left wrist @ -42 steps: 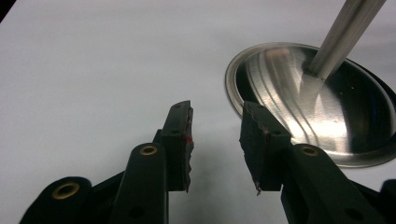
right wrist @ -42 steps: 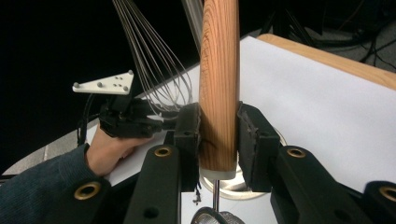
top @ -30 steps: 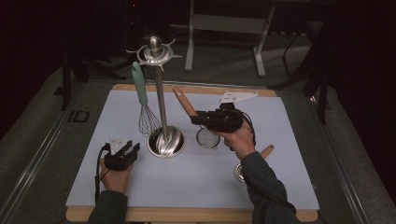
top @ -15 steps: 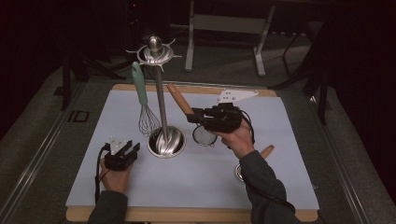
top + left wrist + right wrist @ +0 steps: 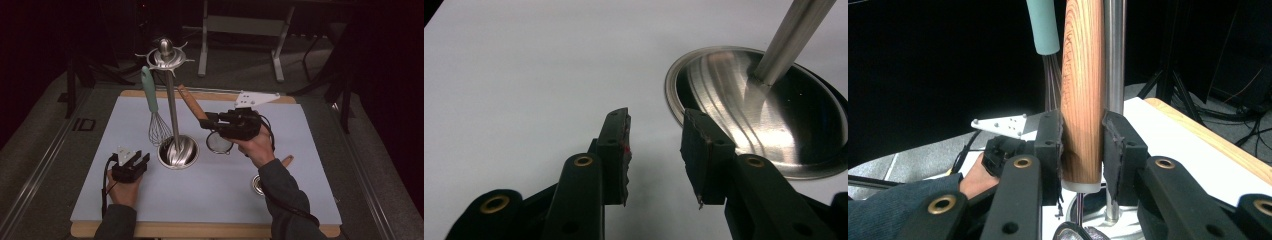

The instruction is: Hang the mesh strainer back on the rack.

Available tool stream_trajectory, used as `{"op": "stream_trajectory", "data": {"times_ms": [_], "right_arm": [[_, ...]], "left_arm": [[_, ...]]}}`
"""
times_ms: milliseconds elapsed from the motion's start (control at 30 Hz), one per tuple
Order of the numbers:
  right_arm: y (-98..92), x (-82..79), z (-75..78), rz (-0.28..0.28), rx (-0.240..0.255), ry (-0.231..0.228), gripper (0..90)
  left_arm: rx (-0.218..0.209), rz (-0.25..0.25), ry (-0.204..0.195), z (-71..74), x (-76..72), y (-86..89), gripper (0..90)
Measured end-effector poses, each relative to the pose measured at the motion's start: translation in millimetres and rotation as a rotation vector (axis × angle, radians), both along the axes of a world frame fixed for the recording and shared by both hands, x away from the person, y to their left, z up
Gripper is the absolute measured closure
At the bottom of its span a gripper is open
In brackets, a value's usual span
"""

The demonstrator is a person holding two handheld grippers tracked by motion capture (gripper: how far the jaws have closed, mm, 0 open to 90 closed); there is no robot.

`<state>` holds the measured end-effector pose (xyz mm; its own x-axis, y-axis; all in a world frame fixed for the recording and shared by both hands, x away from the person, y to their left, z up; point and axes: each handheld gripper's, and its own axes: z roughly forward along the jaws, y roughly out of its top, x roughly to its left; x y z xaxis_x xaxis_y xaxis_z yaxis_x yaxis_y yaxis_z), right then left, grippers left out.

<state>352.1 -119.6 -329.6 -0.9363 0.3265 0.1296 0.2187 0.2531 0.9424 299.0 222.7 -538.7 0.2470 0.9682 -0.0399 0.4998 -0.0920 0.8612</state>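
One whisk (image 5: 156,112) already hung from the stand's top hooks (image 5: 166,56), teal handle up, wires down beside the pole (image 5: 172,107). Second utensil, a small mesh strainer with a wooden handle (image 5: 192,104), lifted clear of the mat (image 5: 90,150) to the right of the stand, handle slanting up toward the hooks, mesh bowl (image 5: 219,142) hanging low next to the stand's steel base (image 5: 178,151). Right gripper (image 5: 1083,150) clamped on that wooden handle (image 5: 1082,90) near its lower end, pads pressed against both sides. Left gripper (image 5: 655,150) parked on the mat left of the base, jaws apart with nothing between them. Judged roughly halfway: strainer picked up but not yet hooked. Left to do: raising the handle's end to a free hook, seating it, letting go. Third utensil (image 5: 270,175) lying on the mat right of the base, partly behind the right sleeve, apparently awaiting its turn.
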Motion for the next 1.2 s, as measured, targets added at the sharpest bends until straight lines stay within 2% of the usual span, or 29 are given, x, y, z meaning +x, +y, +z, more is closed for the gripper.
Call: {"op": "stream_trajectory", "data": {"times_ms": [700, 1200], "right_arm": [[-7.5, -9.0, 29.4, 0.031, 0.097, -0.048, 71.0], [2.2, -14.3, 35.9, 0.078, 0.126, -0.068, 71.0]], "left_arm": [[0.000, 0.000, 0.001, 0.0, 0.0, -0.1, 64.2], [-0.001, 0.000, 0.000, 0.0, 0.0, -0.1, 64.1]]}}
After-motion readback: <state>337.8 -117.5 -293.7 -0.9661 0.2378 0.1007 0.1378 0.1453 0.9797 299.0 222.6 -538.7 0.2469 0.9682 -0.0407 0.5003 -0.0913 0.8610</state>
